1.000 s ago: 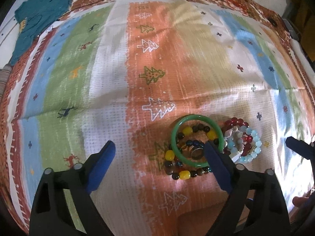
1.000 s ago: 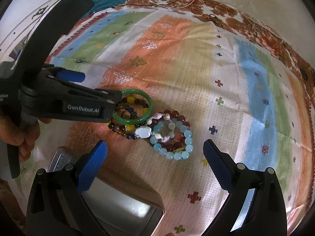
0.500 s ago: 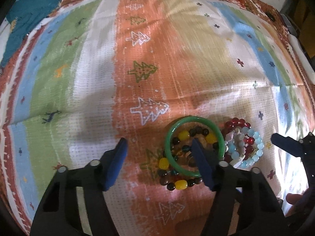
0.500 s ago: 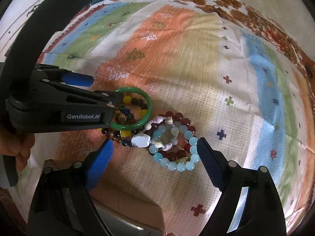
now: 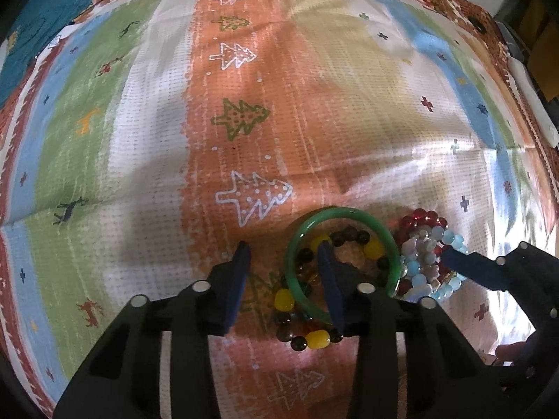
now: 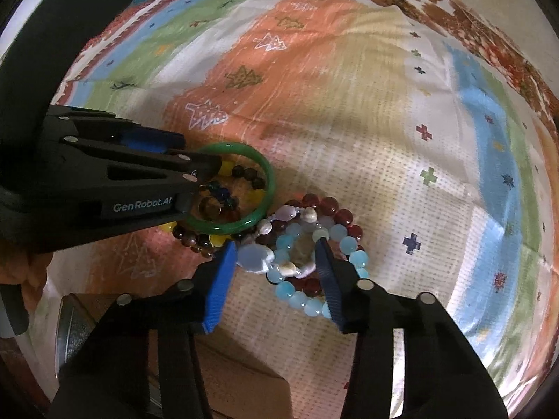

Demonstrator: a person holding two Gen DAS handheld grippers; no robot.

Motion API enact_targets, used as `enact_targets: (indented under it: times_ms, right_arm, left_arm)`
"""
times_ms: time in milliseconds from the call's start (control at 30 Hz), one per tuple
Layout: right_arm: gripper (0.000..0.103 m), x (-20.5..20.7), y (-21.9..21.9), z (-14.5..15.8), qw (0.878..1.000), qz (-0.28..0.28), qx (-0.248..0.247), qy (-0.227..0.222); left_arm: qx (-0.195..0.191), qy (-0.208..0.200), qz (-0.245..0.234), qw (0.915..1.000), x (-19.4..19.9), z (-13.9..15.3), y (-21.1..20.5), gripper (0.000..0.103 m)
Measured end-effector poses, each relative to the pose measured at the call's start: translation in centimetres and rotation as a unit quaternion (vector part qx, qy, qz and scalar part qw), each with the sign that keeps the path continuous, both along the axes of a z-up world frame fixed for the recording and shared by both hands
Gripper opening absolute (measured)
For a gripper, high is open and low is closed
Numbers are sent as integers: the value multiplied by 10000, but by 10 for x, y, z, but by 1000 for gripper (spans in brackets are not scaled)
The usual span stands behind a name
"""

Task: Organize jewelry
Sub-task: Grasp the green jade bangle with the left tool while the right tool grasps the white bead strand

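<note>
On the striped patterned cloth [image 5: 314, 111], our left claw [image 5: 284, 281] straddles the smooth green bangle [image 5: 340, 214] rim, parted, not clenched. Our right claw [image 6: 274, 279] likewise brackets the pale blue bead bracelet [image 6: 297, 300], just beside.

a home: festive patterned tablecloth [image 5: 244, 111], teal knit garment [image 5: 42, 28] lying on it.

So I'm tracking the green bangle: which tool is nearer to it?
Left. The left tool straddles the green bangle's rim, one finger inside the ring. The right tool sits beside it, around the pale bead bracelets.
</note>
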State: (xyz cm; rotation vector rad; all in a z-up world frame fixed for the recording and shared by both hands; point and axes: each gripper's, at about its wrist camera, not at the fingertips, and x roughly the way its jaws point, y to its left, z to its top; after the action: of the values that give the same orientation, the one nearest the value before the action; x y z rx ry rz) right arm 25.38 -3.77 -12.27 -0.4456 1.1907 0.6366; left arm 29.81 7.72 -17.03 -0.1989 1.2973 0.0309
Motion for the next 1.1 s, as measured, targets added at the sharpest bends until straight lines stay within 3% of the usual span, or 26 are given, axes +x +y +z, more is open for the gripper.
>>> enact_targets:
  times_ms: [133, 200, 367, 467, 1100]
  right_arm:
    - [36, 0, 1, -2, 10000, -18, -39, 13]
    - [21, 1, 1, -3, 9999, -61, -77, 78]
    - [17, -1, 0, -4, 9999, -6, -146, 31]
    - [9, 0, -2, 1, 10000, -39, -65, 28]
    - [7, 3, -15, 19, 9996, -175, 182, -145]
  left_arm:
    - [-34, 24, -42, 10000, 2, -1, -3, 21]
    - [-76, 15, -69, 9999, 1, -1, -4, 14]
    - [32, -14, -46, 10000, 2, 0, -9, 7]
    - [11, -35, 9, 10000, 1, 2, -8, 7]
    - [17, -172, 109, 9998, -9, 19, 3, 7]
